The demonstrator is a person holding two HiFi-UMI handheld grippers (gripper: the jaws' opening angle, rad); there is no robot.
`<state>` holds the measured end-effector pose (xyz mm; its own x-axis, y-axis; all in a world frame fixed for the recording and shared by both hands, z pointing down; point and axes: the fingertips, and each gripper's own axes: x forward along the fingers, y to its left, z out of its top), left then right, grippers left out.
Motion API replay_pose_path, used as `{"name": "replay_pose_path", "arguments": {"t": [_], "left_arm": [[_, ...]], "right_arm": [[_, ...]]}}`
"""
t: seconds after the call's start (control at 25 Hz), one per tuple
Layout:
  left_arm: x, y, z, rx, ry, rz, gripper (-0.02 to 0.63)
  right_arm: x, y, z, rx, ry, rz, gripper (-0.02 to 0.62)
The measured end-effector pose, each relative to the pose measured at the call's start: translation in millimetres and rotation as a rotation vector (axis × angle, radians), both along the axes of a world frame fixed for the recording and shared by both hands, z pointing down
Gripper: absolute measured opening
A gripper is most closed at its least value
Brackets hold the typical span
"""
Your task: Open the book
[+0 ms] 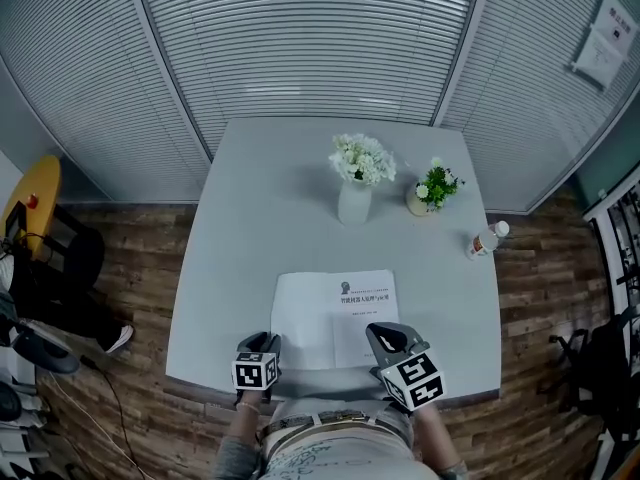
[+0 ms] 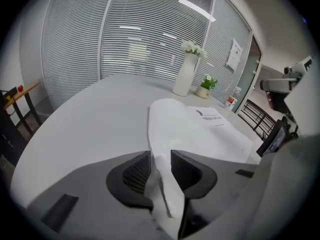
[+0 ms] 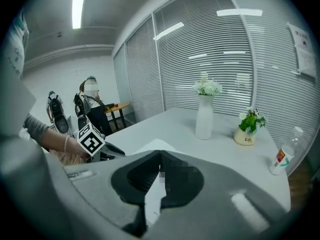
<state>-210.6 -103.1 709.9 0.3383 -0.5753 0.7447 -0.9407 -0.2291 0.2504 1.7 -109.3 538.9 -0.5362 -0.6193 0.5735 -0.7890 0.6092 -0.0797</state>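
Right gripper view, pot (image 3: 246, 137) lettered "Life", right tool (image 3: 160, 154) clenched, left tool (image 2: 160, 154) released around book (image 2: 200, 129) page.

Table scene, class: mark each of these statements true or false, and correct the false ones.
1. The vase holds white flowers. True.
2. The bottle is at the left edge of the table. False: it is near the right edge.
3. A white sheet of the book runs between the left tongs, whose jaws stand apart. True.
4. The plant sits left of the vase. False: it sits to the right of the vase, between the vase and the bottle.
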Motion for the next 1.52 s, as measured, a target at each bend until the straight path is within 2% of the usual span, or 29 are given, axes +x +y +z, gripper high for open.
{"name": "replay_pose_path", "arguments": {"t": [0.2, 0.44, 0.68, 0.88, 0.96, 1.2, 1.4, 1.52], "left_arm": [[10.9, 5.1, -10.6, -0.008, 0.019, 0.031, 0.124], [21.8, 4.3, -24.2, -0.005, 0.079, 0.028, 0.124], [42.4, 8.9, -40.0, -0.013, 0.138, 0.061, 0.111], [59.0, 13.8, -55.9, 0.046, 0.078, 0.126, 0.032], [66.9, 16.4, -63.0, 0.063, 0.076, 0.143, 0.005], [89.7, 16.7, -91.0, 0.140, 0.149, 0.137, 0.000], [106.8, 19.9, -109.2, 0.210, 0.129, 0.149, 0.000], [119.6, 23.0, -121.2, 0.246, 0.143, 0.153, 0.000]], "right_arm": [[5.8, 0.0, -1.2, 0.006, 0.015, 0.002, 0.003], [10.5, 1.7, -0.8, 0.021, 0.031, -0.002, 0.003], [8.8, 7.0, -0.9, 0.006, 0.030, -0.017, 0.003], [7.7, 12.5, 0.3, 0.003, 0.047, -0.041, 0.002], [7.0, 15.3, 0.9, -0.001, 0.052, -0.052, 0.002], [1.7, 20.4, -2.1, 0.005, 0.051, -0.100, 0.005], [0.1, 26.2, 1.3, -0.004, 0.051, -0.135, 0.011], [1.7, 28.5, 1.4, 0.001, 0.054, -0.141, 0.006]]}}
